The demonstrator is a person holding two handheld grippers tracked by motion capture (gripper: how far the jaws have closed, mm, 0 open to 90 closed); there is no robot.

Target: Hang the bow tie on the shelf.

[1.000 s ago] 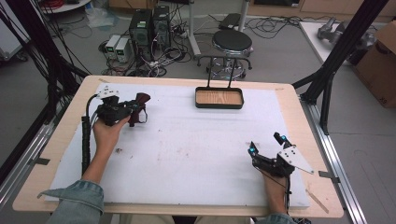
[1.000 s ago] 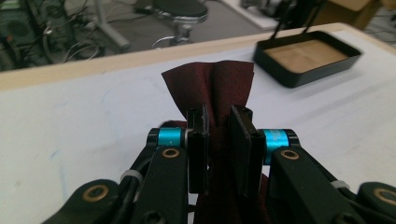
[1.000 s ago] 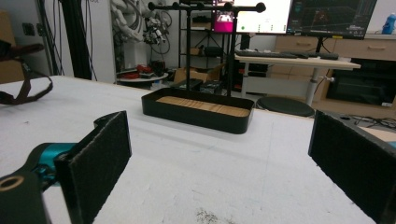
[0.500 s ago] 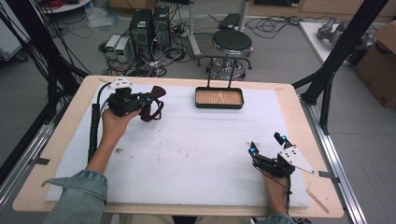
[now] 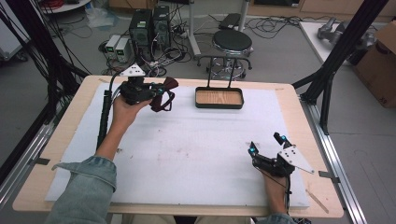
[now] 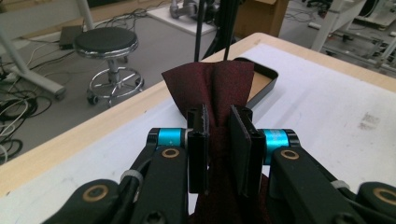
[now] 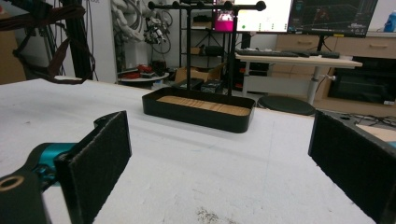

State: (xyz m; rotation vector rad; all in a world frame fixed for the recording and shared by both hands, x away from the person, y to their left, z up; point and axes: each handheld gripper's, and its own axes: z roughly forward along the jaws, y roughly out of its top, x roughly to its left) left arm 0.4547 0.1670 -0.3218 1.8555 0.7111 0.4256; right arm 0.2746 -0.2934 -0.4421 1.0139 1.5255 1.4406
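A dark red bow tie [image 5: 170, 85] with a thin strap loop [image 5: 161, 106] hangs above the back left of the table. My left gripper [image 5: 161, 91] is shut on it. In the left gripper view the pads [image 6: 239, 140] pinch the tie's knot, and the bow tie [image 6: 210, 81] fans out beyond my left gripper [image 6: 218, 116]. A black tray [image 5: 219, 106] with a wooden floor sits at the back centre, to the right of the tie. My right gripper [image 5: 265, 143] rests near the front right, open, with nothing between its fingers [image 7: 100, 154].
A black rack [image 7: 189, 46] with a crossbar rises from the tray [image 7: 196, 117]. White foam sheet [image 5: 196, 149] covers the tabletop. A stool [image 5: 232, 43], cables and computers stand on the floor behind the table's far edge.
My left hand has carried the bow tie to the right and upward, closer to the tray. The right gripper has stayed where it was.
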